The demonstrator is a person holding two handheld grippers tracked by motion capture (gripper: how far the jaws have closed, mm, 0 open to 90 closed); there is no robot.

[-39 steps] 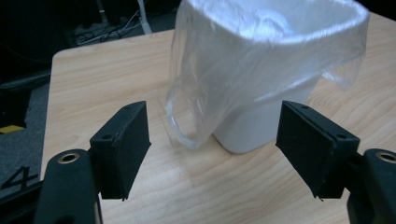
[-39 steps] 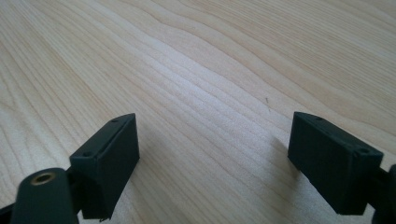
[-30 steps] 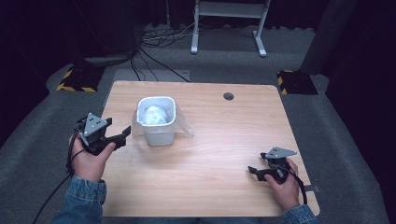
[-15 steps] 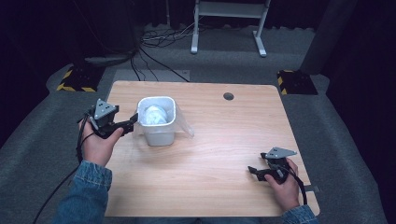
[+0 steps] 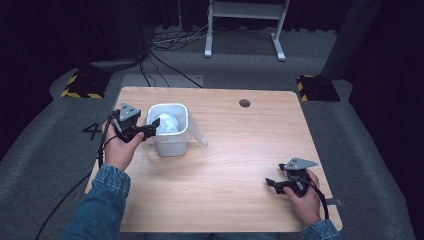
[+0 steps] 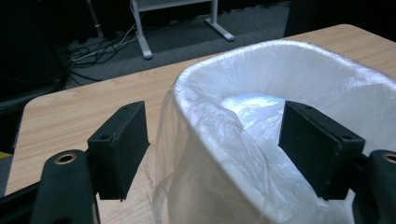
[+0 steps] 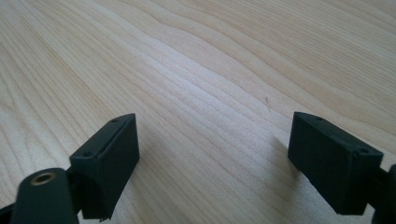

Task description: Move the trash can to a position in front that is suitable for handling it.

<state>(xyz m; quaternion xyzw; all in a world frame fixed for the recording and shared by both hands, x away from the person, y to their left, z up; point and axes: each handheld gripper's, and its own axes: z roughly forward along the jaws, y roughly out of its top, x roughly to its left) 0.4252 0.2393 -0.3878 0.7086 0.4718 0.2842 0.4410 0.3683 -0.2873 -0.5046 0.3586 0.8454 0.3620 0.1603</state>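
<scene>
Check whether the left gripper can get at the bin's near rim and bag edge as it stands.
Probably yes: the left gripper is open, jaws straddling the bin rim and bag.

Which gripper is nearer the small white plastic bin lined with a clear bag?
Left. The left gripper straddles the small white plastic bin's near rim, jaws open, one outside and one inside. The right gripper rests open on the wooden table, far away.

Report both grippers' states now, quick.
Left gripper: open, jaws straddling the rim of the white lined bin, holding nothing.
Right gripper: open, empty, low over the wooden table.
</scene>
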